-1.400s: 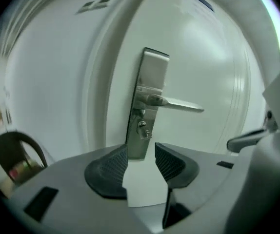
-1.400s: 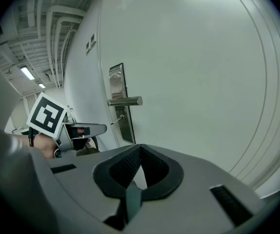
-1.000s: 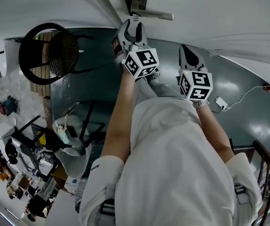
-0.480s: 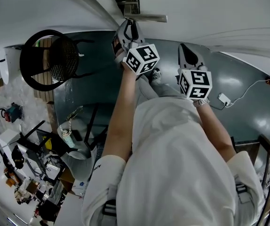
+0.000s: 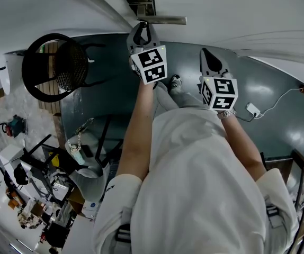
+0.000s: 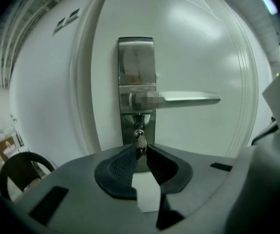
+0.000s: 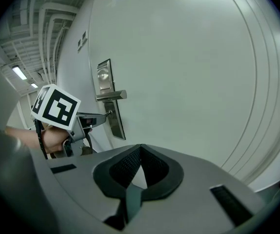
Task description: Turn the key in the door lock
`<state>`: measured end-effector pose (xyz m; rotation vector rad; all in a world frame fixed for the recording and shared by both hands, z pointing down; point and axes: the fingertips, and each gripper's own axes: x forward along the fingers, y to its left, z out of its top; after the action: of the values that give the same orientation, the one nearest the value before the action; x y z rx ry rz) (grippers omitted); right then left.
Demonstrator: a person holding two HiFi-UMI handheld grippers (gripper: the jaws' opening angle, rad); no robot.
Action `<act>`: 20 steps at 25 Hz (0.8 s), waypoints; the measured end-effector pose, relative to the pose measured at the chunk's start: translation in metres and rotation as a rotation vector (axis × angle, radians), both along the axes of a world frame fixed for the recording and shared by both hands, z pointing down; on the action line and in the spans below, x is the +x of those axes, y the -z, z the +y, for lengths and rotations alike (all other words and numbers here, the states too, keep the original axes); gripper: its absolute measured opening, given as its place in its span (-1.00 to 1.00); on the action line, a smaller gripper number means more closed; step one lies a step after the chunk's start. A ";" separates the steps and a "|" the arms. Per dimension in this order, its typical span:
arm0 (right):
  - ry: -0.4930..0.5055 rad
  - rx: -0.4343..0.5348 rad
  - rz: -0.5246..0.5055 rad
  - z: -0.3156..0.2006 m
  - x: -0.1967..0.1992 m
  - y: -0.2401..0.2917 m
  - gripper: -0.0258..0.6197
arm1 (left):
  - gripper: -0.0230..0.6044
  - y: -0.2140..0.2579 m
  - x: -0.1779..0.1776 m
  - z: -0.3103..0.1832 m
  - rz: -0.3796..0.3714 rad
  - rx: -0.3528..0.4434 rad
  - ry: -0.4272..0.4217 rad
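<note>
Since the earlier frame the left hand-held gripper point(image 5: 143, 29) has rolled, so its marker cube point(image 5: 151, 65) now sits squarer to the head view. Its jaws have just been closing, from wide apart to narrow, onto the key point(image 6: 139, 139). Nearest in the head view: one person in a white shirt point(image 5: 199, 184), both forearms stretched forward. Two hand-held grippers, two marker cubes. Left hand-held gripper point(image 6: 141, 148): ribbed pads pinch the key's head between their tips, with a narrow gap behind the tips. Right hand-held gripper point(image 5: 209, 57), with cube point(image 5: 219, 93) on it, is held to the right of the left one and well apart from the lock. In its own view point(image 7: 140, 150) the jaws are together with nothing between them. One key: small, silver metal, with a round hole in its head. It stands upright in the keyhole at the lower end of the lock plate point(image 6: 136, 82), just under the lever. One lock plate, tall, brushed steel. One lever handle point(image 6: 189, 100), level and pointing right. One white door point(image 6: 203, 43). One black mesh chair point(image 5: 56, 62) stands further left on the grey floor point(image 5: 109, 94). A white cable with plug point(image 5: 252, 111) lies on the floor at right.
</note>
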<state>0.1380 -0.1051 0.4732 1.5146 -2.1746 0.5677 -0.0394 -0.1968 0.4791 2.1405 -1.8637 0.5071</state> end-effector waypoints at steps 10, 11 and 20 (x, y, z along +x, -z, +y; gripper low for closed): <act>0.007 0.004 -0.004 -0.002 -0.003 0.002 -0.92 | -0.72 0.001 -0.004 0.002 0.321 -0.040 0.028; 0.009 0.003 -0.004 -0.003 -0.004 0.002 -0.92 | -0.72 0.000 -0.004 0.001 0.367 -0.044 0.025; 0.013 0.000 -0.006 -0.002 -0.009 -0.001 -0.92 | -0.82 -0.003 -0.008 0.002 0.834 -0.089 0.023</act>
<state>0.1288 -0.1076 0.4743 1.4989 -2.1877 0.5694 -0.0473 -0.1946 0.4823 1.8384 -1.3440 -0.2833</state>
